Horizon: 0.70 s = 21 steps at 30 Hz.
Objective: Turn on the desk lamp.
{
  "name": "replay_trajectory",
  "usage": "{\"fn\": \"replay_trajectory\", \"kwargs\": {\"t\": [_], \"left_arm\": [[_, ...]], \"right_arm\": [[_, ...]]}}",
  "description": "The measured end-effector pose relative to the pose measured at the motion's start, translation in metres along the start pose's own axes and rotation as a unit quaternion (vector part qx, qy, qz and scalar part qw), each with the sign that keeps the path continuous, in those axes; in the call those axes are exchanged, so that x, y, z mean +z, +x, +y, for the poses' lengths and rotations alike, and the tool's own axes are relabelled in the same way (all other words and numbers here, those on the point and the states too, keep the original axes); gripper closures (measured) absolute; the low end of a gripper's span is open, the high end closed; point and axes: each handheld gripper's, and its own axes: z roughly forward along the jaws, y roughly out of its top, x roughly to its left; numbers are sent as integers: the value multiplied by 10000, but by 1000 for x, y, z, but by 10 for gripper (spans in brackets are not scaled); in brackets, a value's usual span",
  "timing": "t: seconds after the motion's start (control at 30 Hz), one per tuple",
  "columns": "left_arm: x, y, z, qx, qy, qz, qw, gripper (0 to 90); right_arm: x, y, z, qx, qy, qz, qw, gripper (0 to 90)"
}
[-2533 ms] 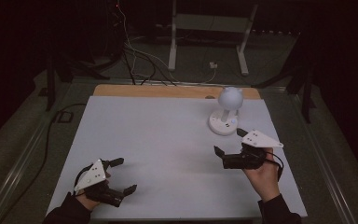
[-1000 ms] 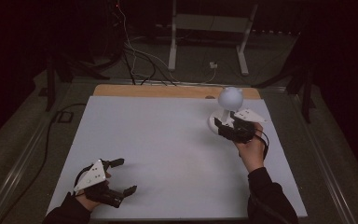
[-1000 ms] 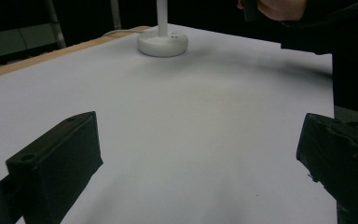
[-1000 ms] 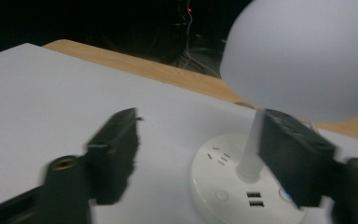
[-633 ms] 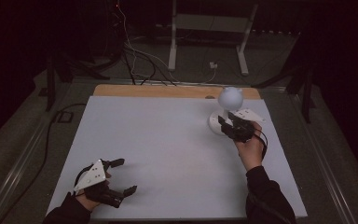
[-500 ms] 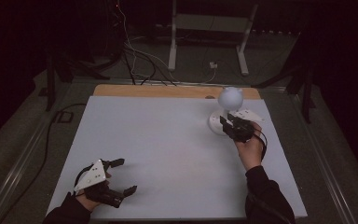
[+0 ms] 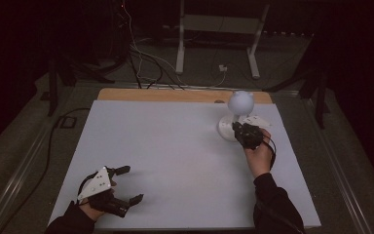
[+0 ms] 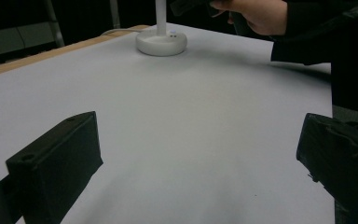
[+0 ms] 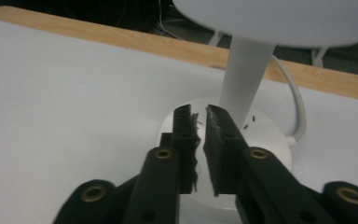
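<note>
Since the earlier frame your right gripper (image 7: 238,129) has gone from the open sheet on the right up to the lamp (image 7: 237,114), while your left gripper (image 7: 124,184) has stayed near the front left corner. The lamp stands at the far right of the table (image 7: 175,146), near the bare wooden strip (image 7: 165,94) along the far edge: a smooth white round base (image 9: 270,149), a straight white stem (image 9: 243,77) and a matt white globe (image 7: 240,102) on top, with a white cord (image 9: 296,105) curving off behind the base. In the right gripper view your jaws are nearly together, a thin slit left between their ridged inner faces, and they hang over the near part of the base just in front of the stem; I cannot tell whether they touch it. Nothing sits between them. Your left gripper has its blocky black jaws spread wide over the plain, pale sheet, holding nothing. Your right hand (image 7: 258,156) wears a dark sleeve (image 7: 272,204).
</note>
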Motion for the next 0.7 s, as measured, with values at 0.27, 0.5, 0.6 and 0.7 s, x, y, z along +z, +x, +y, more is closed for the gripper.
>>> {"fn": "replay_trajectory", "kwargs": {"t": [0.27,0.5,0.6,0.7], "left_arm": [[0,0,0,8,19,-5,10000,3],[1,-1,0,25,42,-11,10000,3],[1,-1,0,25,44,-11,10000,3],[1,-1,0,24,43,-7,10000,3]], "right_arm": [[11,0,-8,98,244,-58,9996,900],[19,1,-14,38,372,-54,9993,900],[23,0,-17,24,419,-84,9991,900],[26,0,-18,27,436,-89,9990,900]]}}
